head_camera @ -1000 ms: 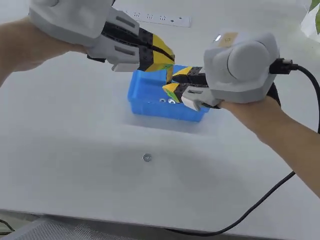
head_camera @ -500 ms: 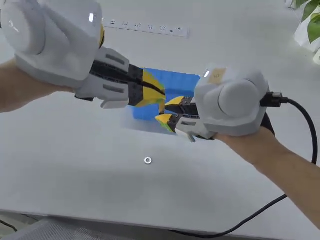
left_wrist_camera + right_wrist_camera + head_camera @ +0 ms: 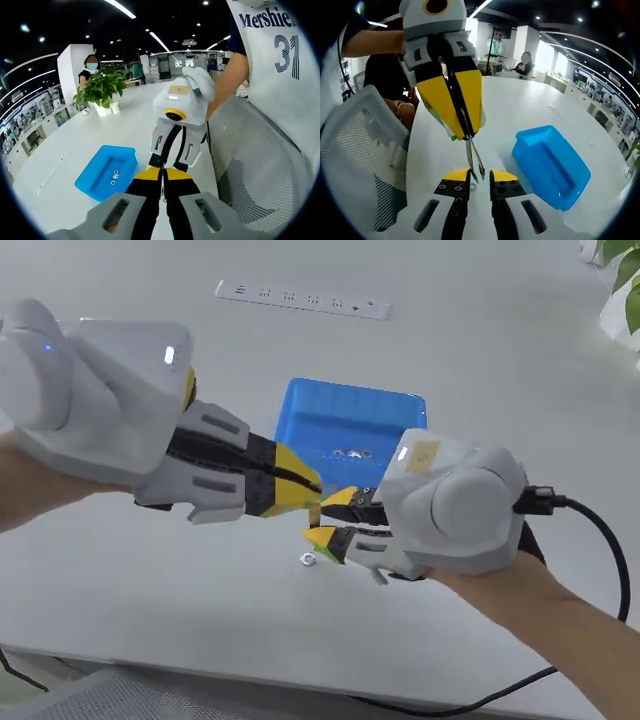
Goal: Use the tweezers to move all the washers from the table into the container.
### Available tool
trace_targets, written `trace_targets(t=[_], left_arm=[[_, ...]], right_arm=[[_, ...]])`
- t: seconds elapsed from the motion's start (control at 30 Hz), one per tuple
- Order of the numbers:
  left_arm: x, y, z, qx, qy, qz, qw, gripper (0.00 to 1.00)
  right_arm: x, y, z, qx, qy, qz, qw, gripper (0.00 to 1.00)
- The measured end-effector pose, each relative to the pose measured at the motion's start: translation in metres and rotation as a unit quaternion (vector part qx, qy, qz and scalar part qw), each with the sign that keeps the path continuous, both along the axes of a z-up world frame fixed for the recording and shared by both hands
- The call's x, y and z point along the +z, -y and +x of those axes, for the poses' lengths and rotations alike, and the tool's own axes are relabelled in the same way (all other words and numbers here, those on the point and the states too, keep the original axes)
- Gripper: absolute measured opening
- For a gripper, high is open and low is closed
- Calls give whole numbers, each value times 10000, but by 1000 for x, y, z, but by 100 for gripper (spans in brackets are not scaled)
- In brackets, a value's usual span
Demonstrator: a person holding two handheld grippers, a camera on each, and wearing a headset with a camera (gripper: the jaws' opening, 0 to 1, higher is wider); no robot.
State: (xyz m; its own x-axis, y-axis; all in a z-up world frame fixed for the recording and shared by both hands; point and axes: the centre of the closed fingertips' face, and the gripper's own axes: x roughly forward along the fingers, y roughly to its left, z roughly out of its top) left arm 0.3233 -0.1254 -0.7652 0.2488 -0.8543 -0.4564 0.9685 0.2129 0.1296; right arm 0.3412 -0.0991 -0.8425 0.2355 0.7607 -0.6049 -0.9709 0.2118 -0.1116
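My left gripper (image 3: 310,485) is shut on thin metal tweezers (image 3: 472,155), which hang down from its yellow jaws. The tweezers' tips sit between the jaws of my right gripper (image 3: 480,175), which stands open and faces the left one. A small washer (image 3: 307,559) lies on the white table just below both grippers' tips. It also shows by the right jaws as the washer (image 3: 472,186). Beyond them stands the blue container (image 3: 350,425) with several washers (image 3: 115,176) in it.
A white power strip (image 3: 300,298) lies at the table's far edge, with a potted plant (image 3: 622,280) at the far right. A black cable (image 3: 595,540) trails from the right gripper over the near edge. A mesh chair (image 3: 360,150) stands beside the table.
Both grippers have come away from over the blue container towards me and down, and now sit just above the loose washer. The tweezers stay in the left gripper.
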Motion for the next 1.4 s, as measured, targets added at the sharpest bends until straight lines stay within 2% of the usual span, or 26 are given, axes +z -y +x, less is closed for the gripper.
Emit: trace_targets(t=[0.17, 0.4, 0.87, 1.4], left_arm=[[-8, 1, -7, -70, -102, 20, 9999, 5], [-15, -1, -8, -6, -204, -45, 9998, 5], [-12, 2, -2, 12, -161, -102, 9998, 5], [-15, 1, -2, 28, -186, -75, 9998, 5]], right_arm=[[-8, 0, -10, 54, -108, -33, 9999, 16], [-14, 0, -13, 21, -205, -38, 9998, 16], [-14, -3, -7, -14, -235, 15, 9997, 16], [-18, -1, -9, -48, -333, -2, 9994, 16]])
